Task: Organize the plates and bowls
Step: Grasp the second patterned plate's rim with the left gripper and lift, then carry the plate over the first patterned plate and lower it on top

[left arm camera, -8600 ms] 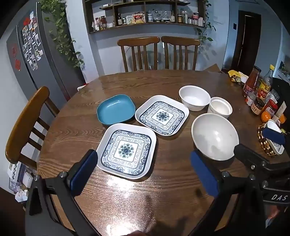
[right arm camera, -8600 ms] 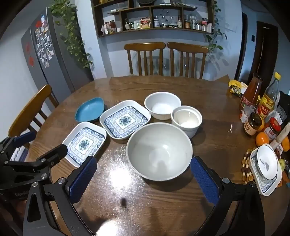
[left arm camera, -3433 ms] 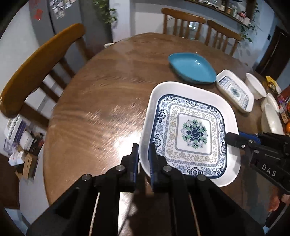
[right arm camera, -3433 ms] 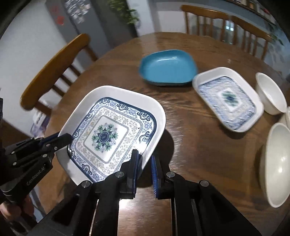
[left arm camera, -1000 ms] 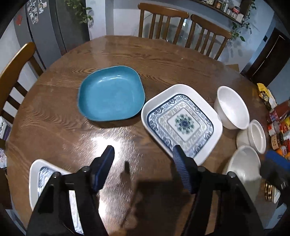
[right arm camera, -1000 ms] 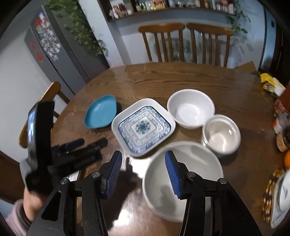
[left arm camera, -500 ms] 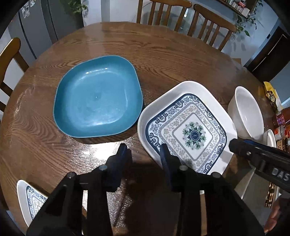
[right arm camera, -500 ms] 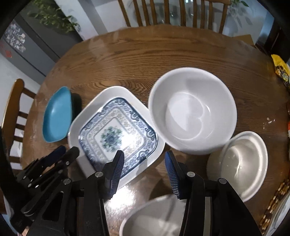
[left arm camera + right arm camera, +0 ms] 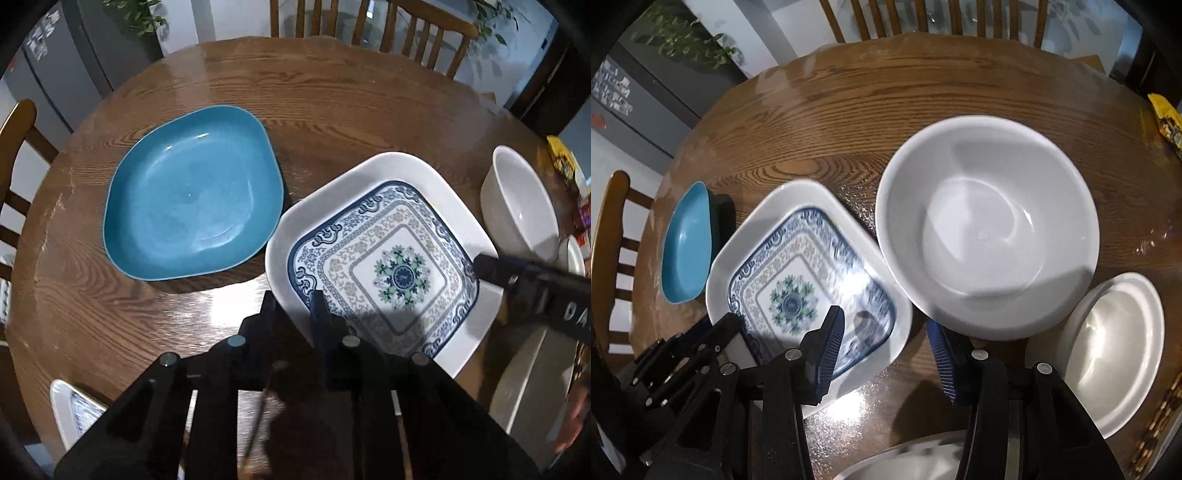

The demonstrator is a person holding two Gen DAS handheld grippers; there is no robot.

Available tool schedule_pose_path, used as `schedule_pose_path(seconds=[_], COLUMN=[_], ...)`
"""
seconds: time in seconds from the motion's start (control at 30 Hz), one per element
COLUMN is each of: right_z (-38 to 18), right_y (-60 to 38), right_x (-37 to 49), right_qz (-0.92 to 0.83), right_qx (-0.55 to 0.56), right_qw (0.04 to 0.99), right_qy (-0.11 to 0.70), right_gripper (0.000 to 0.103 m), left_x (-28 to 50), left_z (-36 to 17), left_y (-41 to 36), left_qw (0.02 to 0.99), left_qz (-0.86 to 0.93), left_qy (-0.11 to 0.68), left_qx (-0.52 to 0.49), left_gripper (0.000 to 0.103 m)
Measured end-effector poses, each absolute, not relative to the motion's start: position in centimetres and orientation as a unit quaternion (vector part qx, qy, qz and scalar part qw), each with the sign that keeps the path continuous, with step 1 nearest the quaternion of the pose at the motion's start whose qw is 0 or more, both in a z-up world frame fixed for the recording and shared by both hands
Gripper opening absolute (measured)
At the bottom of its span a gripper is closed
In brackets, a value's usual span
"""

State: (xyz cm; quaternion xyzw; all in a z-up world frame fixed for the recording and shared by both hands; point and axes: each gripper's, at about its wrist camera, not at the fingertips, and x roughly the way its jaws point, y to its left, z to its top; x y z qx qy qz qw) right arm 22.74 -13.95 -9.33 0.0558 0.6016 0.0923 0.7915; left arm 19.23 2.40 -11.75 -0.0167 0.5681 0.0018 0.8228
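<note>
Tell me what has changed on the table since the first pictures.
One patterned plate was gripped by both claws, carried to the near left edge of the table and let go. Now the left claw is closing over the near corner of the second patterned plate, and the right claw straddles its opposite edge, open. The blue plate and white bowl stayed put.

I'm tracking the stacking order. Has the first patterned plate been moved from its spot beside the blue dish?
Yes. That patterned plate now sits at the table's near edge, away from the blue dish, which stayed put.
</note>
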Motion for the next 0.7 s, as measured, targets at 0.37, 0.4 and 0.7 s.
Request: schedule_pose_path(seconds=[0.37, 0.4, 0.7], right_z=[-10.3, -10.2, -4.9], right_y=[-9.7, -9.6, -10.2], right_x=[24.0, 24.0, 21.4], right_qz=[0.125, 0.125, 0.142], right_qx=[-0.025, -0.024, -0.004], right_qw=[0.782, 0.782, 0.813], right_qy=[0.61, 0.61, 0.565], right_gripper=[0.015, 0.015, 0.012], left_x=[19.5, 19.6, 16.5], left_z=[-11.9, -11.9, -7.0], left_y=[4.5, 4.4, 4.6], left_qw=[0.817, 0.817, 0.848], left_qz=[-0.003, -0.002, -0.014], left_qy=[0.576, 0.576, 0.529], left_qx=[-0.018, -0.023, -0.026], left_gripper=[0.012, 0.012, 0.012])
